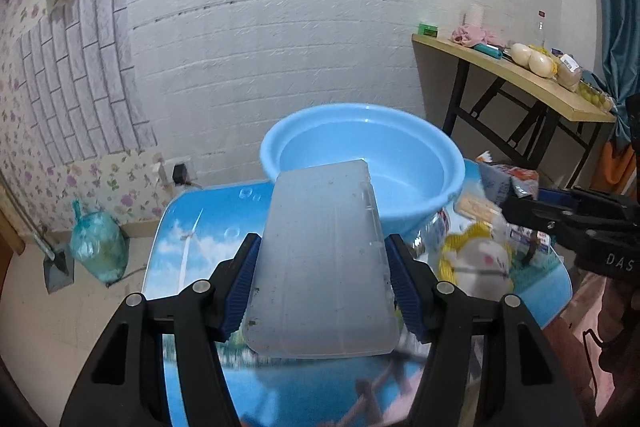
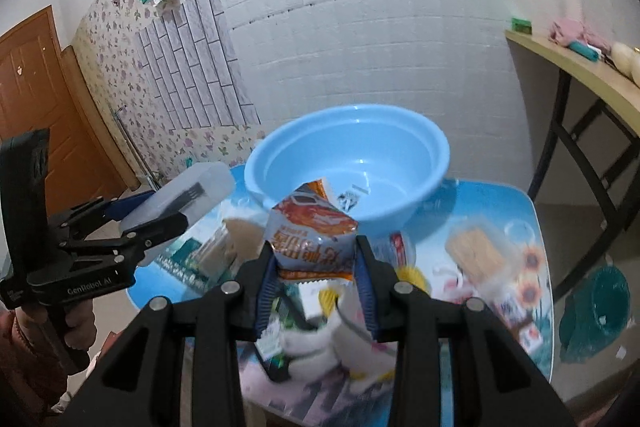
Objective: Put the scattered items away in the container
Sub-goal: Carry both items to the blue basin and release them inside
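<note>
Looking along the left claw [image 1: 322,285], one frosted plastic box [image 1: 322,263] sits clamped between its two blue pads, held above the table [image 1: 192,227]. The box's long axis runs straight away from the camera, its far end pointing at the one blue basin [image 1: 362,163] and overlapping its near rim. The basin stands at the far edge of the picture-printed table. To the right, near the table's right edge, lies a loose heap: one yellow-and-white plush toy [image 1: 478,259], one biscuit pack [image 1: 476,209] and some wrappers too blurred to count. The right claw [image 1: 520,215] reaches in from the right over that heap; from here I cannot tell what it grips.

From the right wrist view, the right claw [image 2: 316,267] is closed on one orange snack packet [image 2: 312,239], pinched at its lower sides. The packet stands roughly upright, its top corner tilted toward the basin [image 2: 348,163] and overlapping the near rim. The basin's inside shows bare blue. Below the packet the plush toy [image 2: 340,339] lies near the table's front edge, and the biscuit pack [image 2: 476,255] rests toward the right edge. At the left, the left claw [image 2: 160,211] carries the box [image 2: 192,195] with its long axis slanting up toward the basin's left side.
</note>
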Demonstrator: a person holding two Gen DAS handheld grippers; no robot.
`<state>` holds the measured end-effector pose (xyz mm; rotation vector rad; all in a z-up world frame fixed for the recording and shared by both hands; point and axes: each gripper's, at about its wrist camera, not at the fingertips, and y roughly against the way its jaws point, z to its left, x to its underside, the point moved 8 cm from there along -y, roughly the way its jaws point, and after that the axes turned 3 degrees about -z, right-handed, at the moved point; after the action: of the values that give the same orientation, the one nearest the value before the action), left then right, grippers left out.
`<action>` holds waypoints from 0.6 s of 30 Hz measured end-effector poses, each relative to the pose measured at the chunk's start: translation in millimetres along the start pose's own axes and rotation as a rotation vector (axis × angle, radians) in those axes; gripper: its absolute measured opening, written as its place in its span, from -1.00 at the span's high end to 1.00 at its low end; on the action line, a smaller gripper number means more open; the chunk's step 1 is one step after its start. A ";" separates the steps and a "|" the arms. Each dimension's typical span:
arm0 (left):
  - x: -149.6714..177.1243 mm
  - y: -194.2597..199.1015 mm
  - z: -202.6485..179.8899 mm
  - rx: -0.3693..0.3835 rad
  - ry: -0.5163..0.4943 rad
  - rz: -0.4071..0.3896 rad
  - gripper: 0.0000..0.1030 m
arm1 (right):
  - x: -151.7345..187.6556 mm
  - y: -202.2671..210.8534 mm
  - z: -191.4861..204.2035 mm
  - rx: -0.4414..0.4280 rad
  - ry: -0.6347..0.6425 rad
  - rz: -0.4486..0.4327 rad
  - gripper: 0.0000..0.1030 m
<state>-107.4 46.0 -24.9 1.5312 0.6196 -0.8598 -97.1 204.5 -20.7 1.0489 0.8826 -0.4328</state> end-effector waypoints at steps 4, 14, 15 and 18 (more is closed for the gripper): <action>-19.5 -19.0 -8.5 0.011 -0.025 -0.009 -0.20 | -14.7 -18.0 -9.1 0.003 -0.004 0.002 0.32; -45.2 -79.8 -16.6 0.025 -0.048 0.009 -0.21 | -31.8 -69.9 -34.4 0.009 -0.034 0.030 0.31; -46.4 -84.7 -17.6 0.025 -0.052 0.013 -0.21 | -32.3 -72.5 -36.8 0.009 -0.035 0.033 0.31; -48.5 -95.6 -20.8 0.028 -0.056 0.015 -0.21 | -33.0 -82.1 -40.7 -0.001 -0.043 0.049 0.31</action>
<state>-208.1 84.7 -41.9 1.5299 0.5568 -0.9007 -190.1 199.7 -49.1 1.0544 0.8177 -0.4124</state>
